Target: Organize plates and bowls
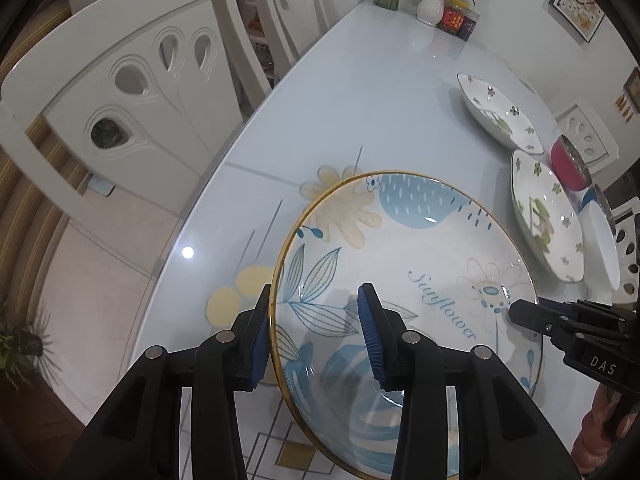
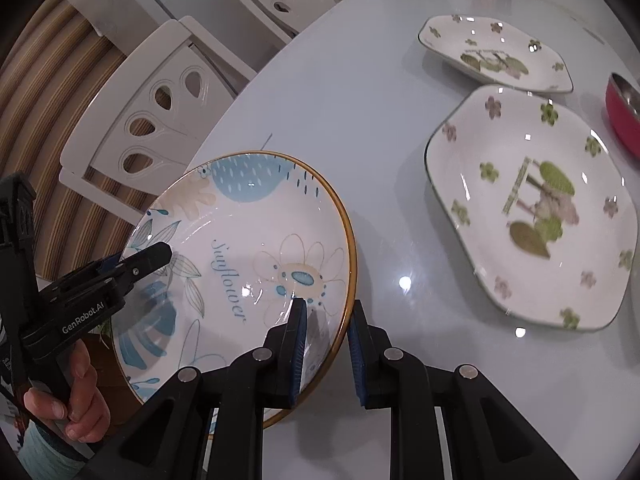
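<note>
A round "Sunflower" plate [image 1: 408, 264] with a gold rim and blue leaf print is tilted up off the table; it also shows in the right wrist view [image 2: 244, 240]. My left gripper [image 1: 316, 332] straddles its left rim, one finger outside and one inside, jaws still apart. My right gripper [image 2: 326, 344] straddles the opposite rim the same way, with a gap at the pads. Two white hexagonal plates with green flowers, a near one [image 2: 532, 208] and a far one [image 2: 496, 54], lie on the table to the right.
A red bowl [image 2: 622, 114] and a white-and-blue bowl [image 1: 598, 240] sit beyond the hexagonal plates. The glass table [image 1: 360, 92] carries a vase [image 1: 430, 6] and jars [image 1: 458, 20] at its far end. White chairs [image 1: 132, 92] stand along the left side.
</note>
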`<state>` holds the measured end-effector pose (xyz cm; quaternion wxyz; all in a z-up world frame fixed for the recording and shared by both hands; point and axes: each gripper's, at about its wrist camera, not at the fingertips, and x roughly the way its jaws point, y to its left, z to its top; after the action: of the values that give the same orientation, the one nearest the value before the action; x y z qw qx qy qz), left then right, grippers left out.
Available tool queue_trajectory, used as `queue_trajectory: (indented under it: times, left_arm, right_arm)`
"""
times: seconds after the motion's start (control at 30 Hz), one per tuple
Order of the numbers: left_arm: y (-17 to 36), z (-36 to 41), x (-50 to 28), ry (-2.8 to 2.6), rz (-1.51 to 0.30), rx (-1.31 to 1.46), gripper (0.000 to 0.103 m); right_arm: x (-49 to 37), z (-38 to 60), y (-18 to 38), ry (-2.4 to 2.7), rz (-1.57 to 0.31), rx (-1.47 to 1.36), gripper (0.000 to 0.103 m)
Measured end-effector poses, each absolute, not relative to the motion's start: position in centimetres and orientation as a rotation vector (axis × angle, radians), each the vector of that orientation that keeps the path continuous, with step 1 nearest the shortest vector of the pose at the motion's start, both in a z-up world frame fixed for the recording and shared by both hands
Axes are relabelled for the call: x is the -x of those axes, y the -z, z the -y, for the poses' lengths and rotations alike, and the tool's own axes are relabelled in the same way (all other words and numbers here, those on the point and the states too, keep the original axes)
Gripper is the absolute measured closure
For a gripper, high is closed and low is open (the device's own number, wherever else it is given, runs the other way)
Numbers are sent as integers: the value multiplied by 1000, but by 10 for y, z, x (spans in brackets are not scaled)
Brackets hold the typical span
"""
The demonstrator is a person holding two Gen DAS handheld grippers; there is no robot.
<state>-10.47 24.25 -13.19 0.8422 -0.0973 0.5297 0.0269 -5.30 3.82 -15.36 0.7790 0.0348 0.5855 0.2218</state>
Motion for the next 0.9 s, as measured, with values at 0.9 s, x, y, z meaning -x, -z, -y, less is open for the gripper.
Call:
queue_trajectory:
  times: [0.9]
  left_arm:
    - [162, -253, 77, -91, -1125, 192, 66]
  right_arm:
    - [66, -47, 168, -367, -1200, -97, 83]
